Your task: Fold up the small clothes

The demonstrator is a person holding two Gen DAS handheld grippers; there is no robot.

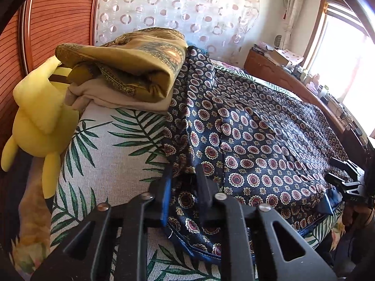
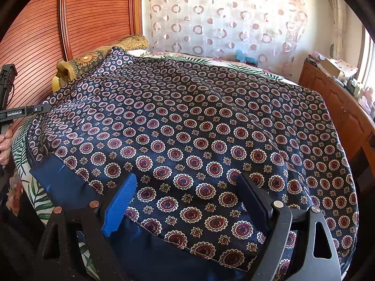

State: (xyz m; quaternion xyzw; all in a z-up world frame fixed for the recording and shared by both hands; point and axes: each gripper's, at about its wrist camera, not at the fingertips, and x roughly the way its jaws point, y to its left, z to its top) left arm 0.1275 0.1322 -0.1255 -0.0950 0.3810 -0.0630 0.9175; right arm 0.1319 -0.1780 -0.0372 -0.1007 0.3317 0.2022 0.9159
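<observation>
A dark navy garment with red and cream medallions (image 1: pixel 253 140) lies spread over the bed; it fills the right wrist view (image 2: pixel 199 128). My left gripper (image 1: pixel 184 185) has its jaws close together on a bunched edge of the garment at its left side. It also shows at the left edge of the right wrist view (image 2: pixel 35 110). My right gripper (image 2: pixel 187 201) is open wide, its blue pad (image 2: pixel 120 203) and dark pad (image 2: pixel 253 201) resting over the garment's near hem. It shows at the far right in the left wrist view (image 1: pixel 346 178).
A folded olive patterned cloth (image 1: pixel 131 70) lies on a beige one near the headboard. A yellow plush toy (image 1: pixel 39 121) hangs at the bed's left. The leaf-print bedsheet (image 1: pixel 112 159) shows beside the garment. A wooden dresser (image 2: pixel 339 107) with clutter stands at the right under a window.
</observation>
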